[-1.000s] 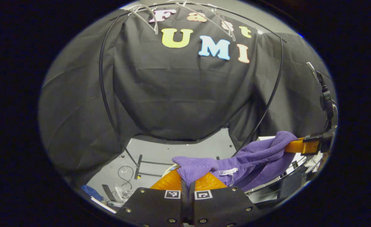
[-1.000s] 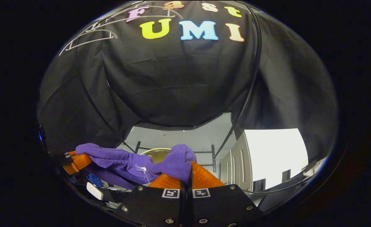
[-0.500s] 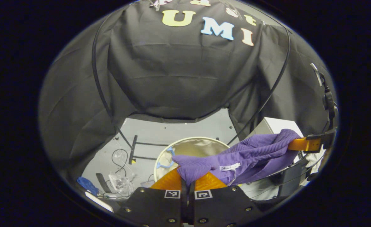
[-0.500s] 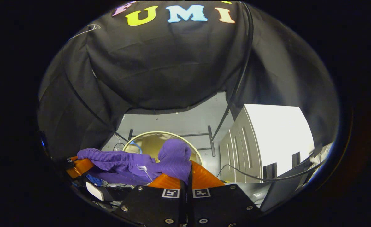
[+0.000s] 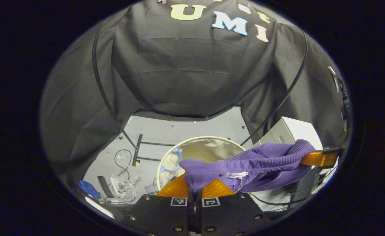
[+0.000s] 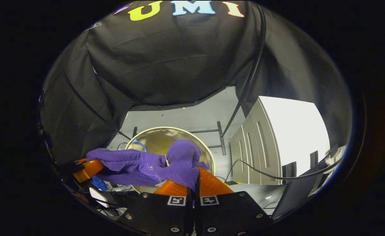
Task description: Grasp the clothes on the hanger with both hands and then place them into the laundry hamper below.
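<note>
White cabinet [image 6: 294, 131] right; cables [image 5: 123, 160], blue cloth [image 5: 88, 189] on grey floor [image 5: 186, 127].

purple garment [image 5: 264, 160] carried lower, laundry hamper [image 6: 209, 154] now in sight beneath it, hangers gone from view

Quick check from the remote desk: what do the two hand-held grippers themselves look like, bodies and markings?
Each hand-held gripper has a flat black body plate studded with small silver screws. The left hand-held gripper and the right hand-held gripper each carry two square black-and-white fiducial markers, one on either side of the central slot. The fingers are ribbed and wedge-shaped, tapering forward.
</note>
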{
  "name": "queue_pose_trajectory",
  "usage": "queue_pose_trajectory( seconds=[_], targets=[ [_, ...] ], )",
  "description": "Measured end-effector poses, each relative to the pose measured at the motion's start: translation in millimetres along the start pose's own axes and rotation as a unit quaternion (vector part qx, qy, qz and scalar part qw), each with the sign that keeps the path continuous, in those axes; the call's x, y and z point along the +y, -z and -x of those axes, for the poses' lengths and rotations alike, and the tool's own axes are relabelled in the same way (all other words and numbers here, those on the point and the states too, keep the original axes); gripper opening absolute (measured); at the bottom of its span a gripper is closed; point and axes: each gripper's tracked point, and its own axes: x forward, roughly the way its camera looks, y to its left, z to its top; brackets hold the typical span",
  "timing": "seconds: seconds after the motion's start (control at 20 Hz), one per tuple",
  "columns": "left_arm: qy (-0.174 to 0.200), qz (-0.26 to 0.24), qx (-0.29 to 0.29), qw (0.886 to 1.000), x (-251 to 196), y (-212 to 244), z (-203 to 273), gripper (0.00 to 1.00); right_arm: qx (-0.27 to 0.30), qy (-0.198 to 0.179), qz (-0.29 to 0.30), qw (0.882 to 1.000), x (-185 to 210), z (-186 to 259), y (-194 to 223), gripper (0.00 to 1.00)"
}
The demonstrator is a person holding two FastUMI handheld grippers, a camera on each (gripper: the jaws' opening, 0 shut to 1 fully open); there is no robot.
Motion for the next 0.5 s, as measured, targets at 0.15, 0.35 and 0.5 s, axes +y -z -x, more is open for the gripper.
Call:
queue_pose_trajectory(
  seconds=[0.15,0.35,0.5],
  targets=[
    [0.003,0.0,0.009,1.0,0.3,-0.4,1.3,0.01,0.006,0.004,-0.01,1.0,0.3,1.6,2.4,0.03],
    [0.006,0.002,0.016,1.0,2.2,-1.8,4.1,0.01,0.012,-0.004,-0.015,1.0,2.0,5.3,1.5,0.05],
    [0.024,0.0,0.04,0.999,-7.3,4.1,7.3,0.09,0.039,-0.026,-0.002,0.999,6.7,9.2,13.4,0.11]
  ],
)
